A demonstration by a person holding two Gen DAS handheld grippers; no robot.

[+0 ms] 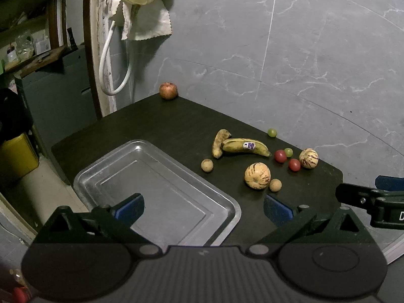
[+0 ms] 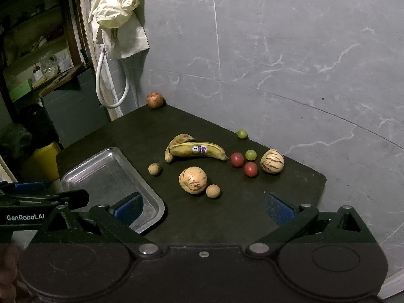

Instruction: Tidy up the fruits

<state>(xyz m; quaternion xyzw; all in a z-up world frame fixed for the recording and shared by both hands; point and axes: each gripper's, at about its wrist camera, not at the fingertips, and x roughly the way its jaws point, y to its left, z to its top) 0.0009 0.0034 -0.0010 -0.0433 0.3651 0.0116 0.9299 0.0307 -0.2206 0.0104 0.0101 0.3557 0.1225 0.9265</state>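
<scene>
An empty metal tray (image 1: 101,174) (image 2: 75,176) sits on the dark table's left side. Right of it lie two bananas (image 1: 245,146) (image 2: 197,149), two striped pepino melons (image 1: 257,176) (image 2: 193,179) (image 2: 272,161), two red tomatoes (image 2: 237,159), two green grapes (image 2: 251,154), two small brown round fruits (image 2: 154,169) (image 2: 212,191). An apple (image 1: 168,90) (image 2: 155,100) sits at the far corner. My left gripper (image 1: 203,209) is open and empty above the tray's near end. My right gripper (image 2: 203,208) is open and empty above the table's front, short of the fruit.
The table (image 2: 141,131) stands against a grey marble wall (image 2: 303,63). A cloth (image 2: 118,17) and a white hose (image 2: 101,85) hang at the back left. A yellow container (image 2: 41,161) stands on the floor at the left. The table's edge drops off at the right.
</scene>
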